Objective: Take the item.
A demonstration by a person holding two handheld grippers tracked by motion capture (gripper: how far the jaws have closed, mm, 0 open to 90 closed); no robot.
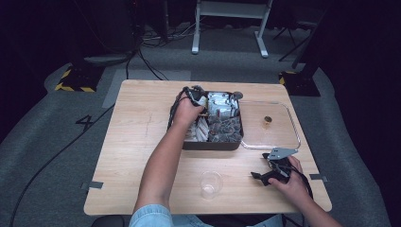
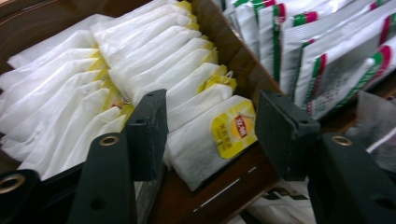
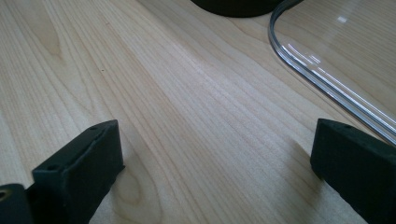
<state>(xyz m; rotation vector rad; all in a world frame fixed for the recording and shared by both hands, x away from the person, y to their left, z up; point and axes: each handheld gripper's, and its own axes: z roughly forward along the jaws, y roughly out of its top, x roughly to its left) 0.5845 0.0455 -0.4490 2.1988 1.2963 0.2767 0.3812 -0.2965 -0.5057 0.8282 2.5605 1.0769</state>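
High view: the left gripper [image 1: 197,97] reaches into the dark compartment box [image 1: 213,144] at the centre of the counter [image 1: 132,142], while the right gripper [image 1: 272,172] rests at lower right, near the clear plastic cup [image 1: 210,183] and just below the clear tray [image 1: 294,132], which carries a small brown object [image 1: 267,121] too small to identify.

In the left gripper view the left gripper [image 2: 210,135] has its jaws spread wide and holding nothing, set either side of the front tea bag [image 2: 205,140] with its yellow tag, at the end of a packed row in the frame's upper left. Silver sachets [image 2: 327,60] fill the next compartment at upper right.

In my judgement, closing here could pinch two bags at once, since they sit pressed together, or crumple the soft paper; the right jaw also sits close to the brown divider [image 2: 233,51] and could catch on it.

The right gripper view shows the right gripper [image 3: 215,158] wide apart and empty above bare wood, beside the tray's edge [image 3: 327,88]. Only close up do the tag and bag spacing read; the high view gives the overall layout.
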